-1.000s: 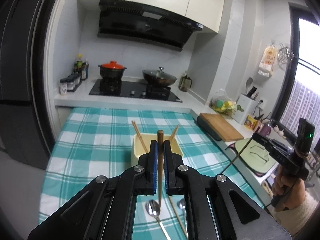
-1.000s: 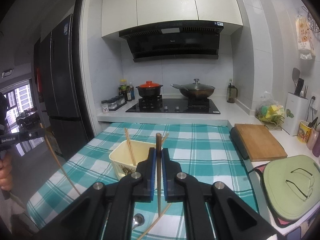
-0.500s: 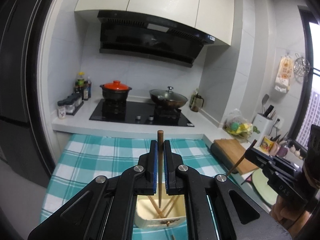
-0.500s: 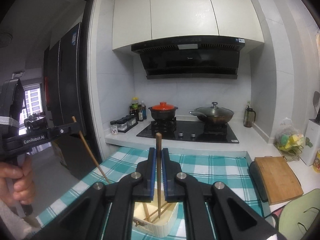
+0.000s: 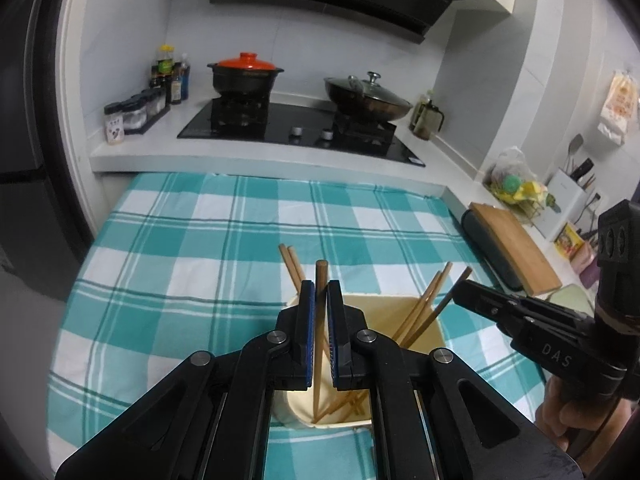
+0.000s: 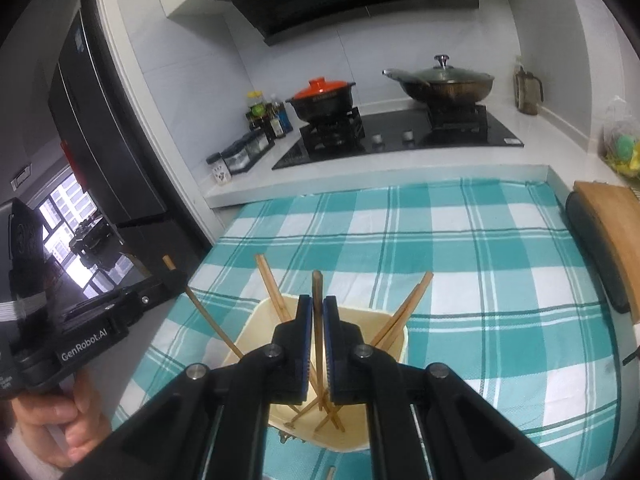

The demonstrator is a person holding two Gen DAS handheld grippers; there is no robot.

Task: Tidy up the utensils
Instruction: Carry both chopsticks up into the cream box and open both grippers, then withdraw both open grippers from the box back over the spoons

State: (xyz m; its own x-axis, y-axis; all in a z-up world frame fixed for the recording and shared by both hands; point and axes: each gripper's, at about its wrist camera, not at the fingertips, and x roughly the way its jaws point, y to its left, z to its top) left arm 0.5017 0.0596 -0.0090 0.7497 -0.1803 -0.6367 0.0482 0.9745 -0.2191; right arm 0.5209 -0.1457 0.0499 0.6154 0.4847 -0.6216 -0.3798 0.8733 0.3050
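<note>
A cream square container (image 5: 430, 322) (image 6: 248, 332) stands on the teal checked tablecloth and holds several wooden chopsticks (image 5: 424, 304) (image 6: 404, 310) leaning against its walls. My left gripper (image 5: 320, 292) is shut on a chopstick (image 5: 320, 280) whose lower end reaches down into the container. My right gripper (image 6: 317, 306) is shut on another chopstick (image 6: 317, 284), its lower end also inside the container. The right gripper shows at the right of the left wrist view (image 5: 464, 292), the left gripper at the left of the right wrist view (image 6: 174, 280).
The tablecloth (image 5: 208, 248) covers the table up to a white counter with a black hob (image 5: 296, 126), an orange-lidded pot (image 5: 246, 74) and a lidded wok (image 5: 368, 94). A wooden cutting board (image 5: 516, 248) lies at the right. A dark fridge (image 6: 104, 128) stands at the left.
Both grippers have tilted down and come low over the container. The tips of both held chopsticks have gone down into it. The grip on each is unchanged.
</note>
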